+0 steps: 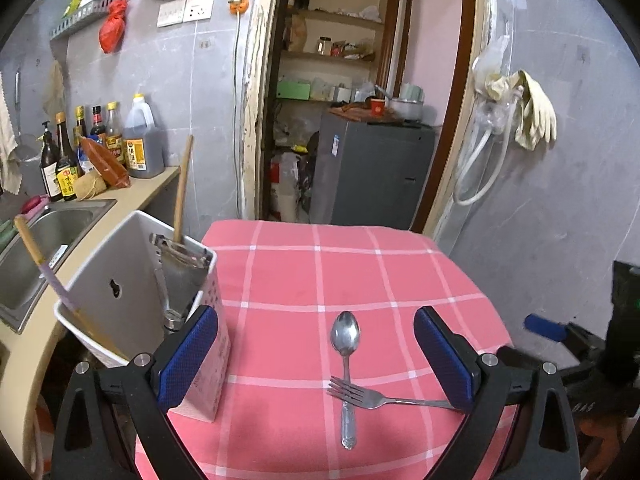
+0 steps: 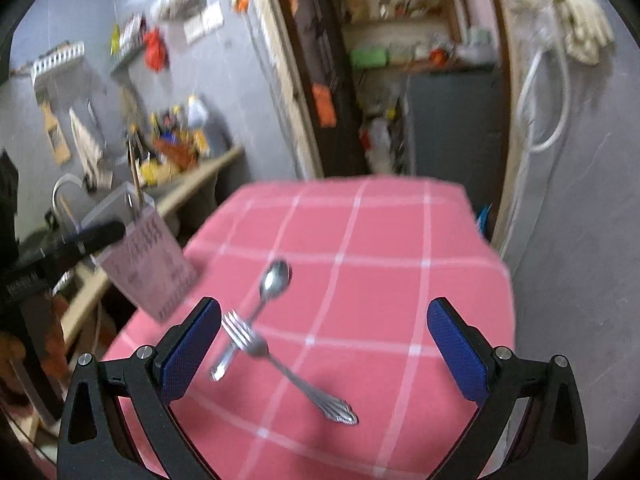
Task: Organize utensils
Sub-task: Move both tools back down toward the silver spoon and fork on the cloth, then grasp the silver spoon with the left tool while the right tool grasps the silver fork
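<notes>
At the table's left edge stands the white utensil holder (image 1: 136, 300), holding wooden-handled tools and a metal one. It sits near the edge, so a nudge could tip it off. The left gripper (image 1: 316, 360), jaws released, hovers over the spoon (image 1: 346, 360). The fork (image 1: 372, 398) lies across its handle, so lifting either may drag the other. The right gripper (image 2: 324, 348) is also released, empty.

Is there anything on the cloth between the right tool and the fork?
Nothing visible. The open right tool faces the steel fork directly; its tines lie across the steel spoon, on the pink checked cloth.
</notes>
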